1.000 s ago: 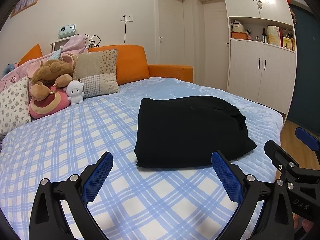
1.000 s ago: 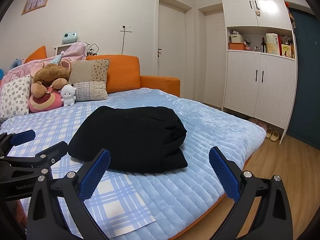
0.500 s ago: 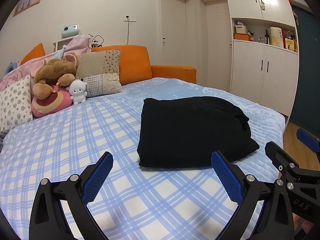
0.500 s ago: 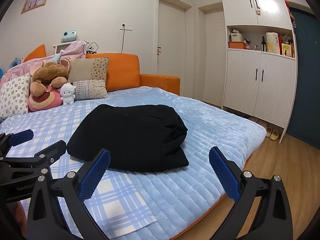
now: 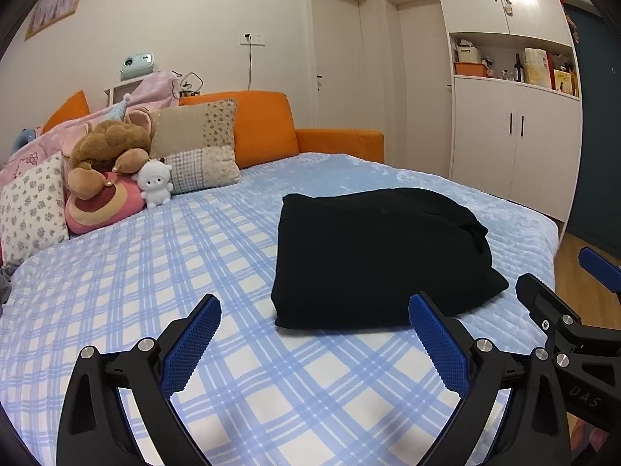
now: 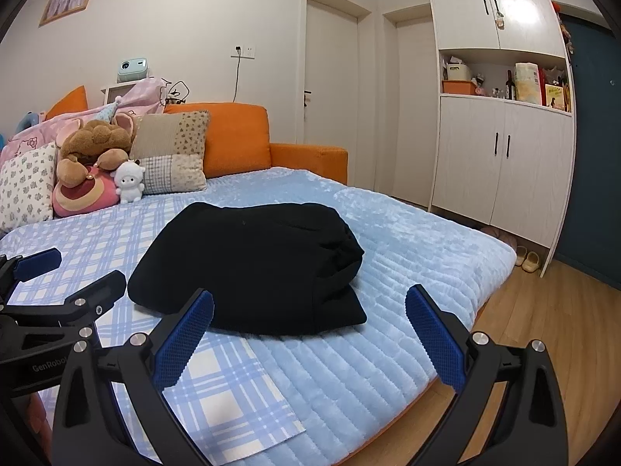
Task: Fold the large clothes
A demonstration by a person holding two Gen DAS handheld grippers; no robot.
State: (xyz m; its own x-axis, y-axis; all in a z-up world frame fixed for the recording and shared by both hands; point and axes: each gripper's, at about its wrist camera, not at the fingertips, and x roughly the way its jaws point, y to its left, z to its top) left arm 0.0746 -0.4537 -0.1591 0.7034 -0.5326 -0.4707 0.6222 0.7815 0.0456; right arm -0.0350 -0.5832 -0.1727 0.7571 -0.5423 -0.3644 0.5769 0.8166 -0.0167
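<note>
A black garment point(image 5: 372, 256) lies folded into a compact rectangle on the bed point(image 5: 155, 272), partly on the plaid sheet and partly on the light blue quilt. My left gripper point(image 5: 314, 306) hangs open in front of its near edge, holding nothing. My right gripper point(image 6: 308, 301) is open too, just short of the garment point(image 6: 252, 264) near the bed's right corner. Each gripper shows at the side of the other's view: the right gripper point(image 5: 582, 287) and the left gripper point(image 6: 62, 272).
Pillows and plush toys point(image 5: 112, 167) crowd the head of the bed against an orange backrest point(image 5: 264, 124). A white cupboard point(image 6: 500, 163) stands at right, slippers point(image 6: 528, 260) on the wood floor beside it. The bed edge point(image 6: 427, 380) is close below my right gripper.
Both grippers have drawn back slightly and tilted upward, so the scene sits a little lower in view. The garment has not moved. Both stay open.
</note>
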